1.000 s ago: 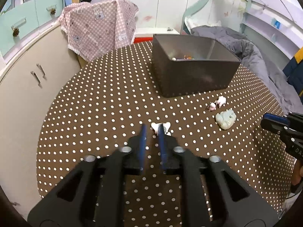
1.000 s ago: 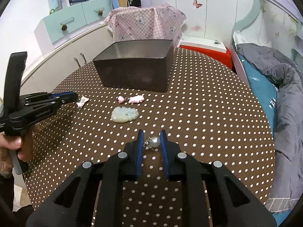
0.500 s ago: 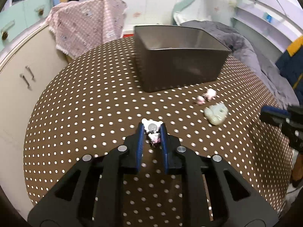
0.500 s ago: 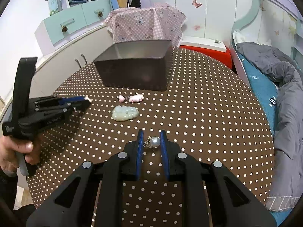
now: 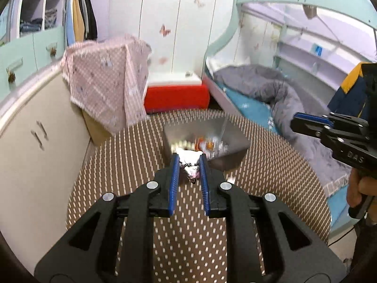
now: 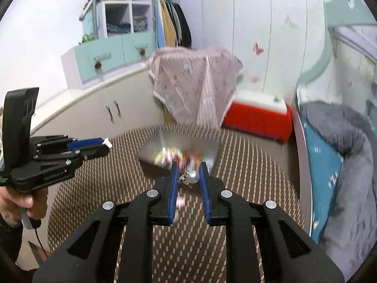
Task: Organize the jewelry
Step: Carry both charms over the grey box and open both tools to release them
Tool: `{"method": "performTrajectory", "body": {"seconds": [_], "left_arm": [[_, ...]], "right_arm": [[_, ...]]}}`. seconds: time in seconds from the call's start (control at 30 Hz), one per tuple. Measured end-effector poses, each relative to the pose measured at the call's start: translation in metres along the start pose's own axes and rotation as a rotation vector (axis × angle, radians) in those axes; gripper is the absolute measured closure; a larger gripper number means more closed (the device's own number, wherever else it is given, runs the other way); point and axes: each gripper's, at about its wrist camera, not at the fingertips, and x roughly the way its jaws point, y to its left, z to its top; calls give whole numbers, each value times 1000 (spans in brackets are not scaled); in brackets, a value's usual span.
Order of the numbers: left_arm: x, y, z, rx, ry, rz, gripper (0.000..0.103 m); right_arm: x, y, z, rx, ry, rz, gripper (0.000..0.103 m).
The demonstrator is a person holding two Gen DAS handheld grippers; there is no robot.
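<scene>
Hovering above the tabletop (image 5: pixel 122 169) w/ the metal box (image 5: pixel 233 139) ahead: left gripper (image 5: pixel 188 162) clamped on a white-pink charm (image 5: pixel 192 171), right gripper (image 6: pixel 188 167) clamped on a pearl earring (image 6: pixel 193 176).

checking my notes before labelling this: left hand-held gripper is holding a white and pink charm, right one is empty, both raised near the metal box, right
Not quite: the right hand-held gripper is not empty. The right wrist view shows it shut on a pearl earring with a small metal fitting. The rest stands: the left hand-held gripper holds the white and pink charm, and both are raised near the metal box.
</scene>
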Motion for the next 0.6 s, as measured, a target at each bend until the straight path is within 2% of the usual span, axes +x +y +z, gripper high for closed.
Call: {"method": "performTrajectory", "body": {"seconds": [0.1,0.27,0.6], "left_arm": [[0,-5,20,5,-35,-3,86],[17,-9,47,-17,-40,-32,85],[55,1,77,-47,9,-65,85]], "right_arm": [[5,-6,21,7,-17,28,87],[30,-17,46,41,-2,70,87],[75,-30,56,111,76,109,86]]}}
